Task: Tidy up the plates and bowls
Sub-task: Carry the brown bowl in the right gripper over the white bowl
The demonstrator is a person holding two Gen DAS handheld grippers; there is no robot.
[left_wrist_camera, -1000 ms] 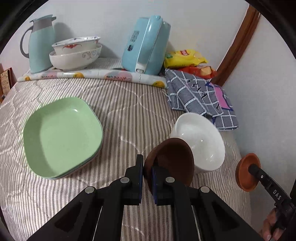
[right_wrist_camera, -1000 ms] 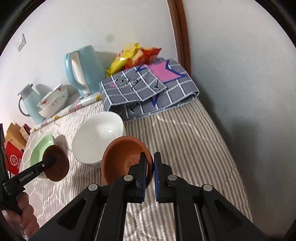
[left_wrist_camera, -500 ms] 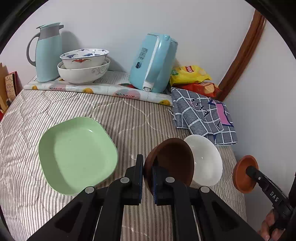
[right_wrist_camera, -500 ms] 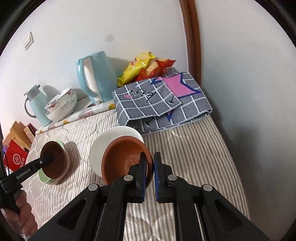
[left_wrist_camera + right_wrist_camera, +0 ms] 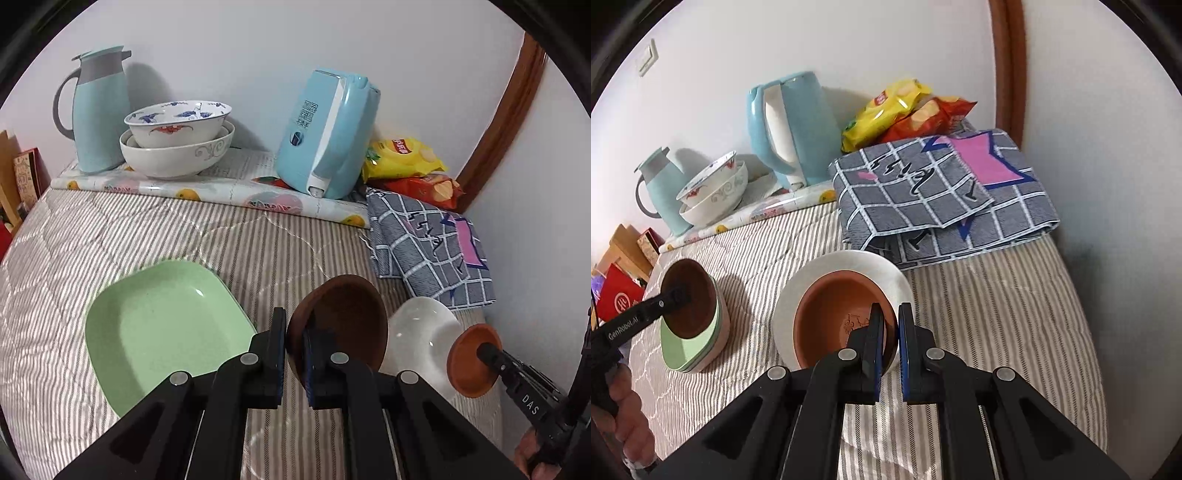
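Most of the sorting looks only half done from where I stand. On the striped bed (image 5: 155,236) lie the green plates (image 5: 162,328), stacked near the left side, and further right the white bowl (image 5: 424,332) stands alone beside the folded checked cloth (image 5: 942,192). At the back, two patterned bowls (image 5: 177,144) already sit nested by the wall, between the flask (image 5: 99,110) and the blue kettle (image 5: 328,136).

Both small bowls are in the air. The left gripper (image 5: 293,354) has its fingers clamped on the rim of the dark brown bowl (image 5: 347,317), hanging over the green plates. The right gripper (image 5: 890,347) pinches the rim of the terracotta bowl (image 5: 834,317) just over the white bowl. I judge both are about to be set down; neither is yet released.
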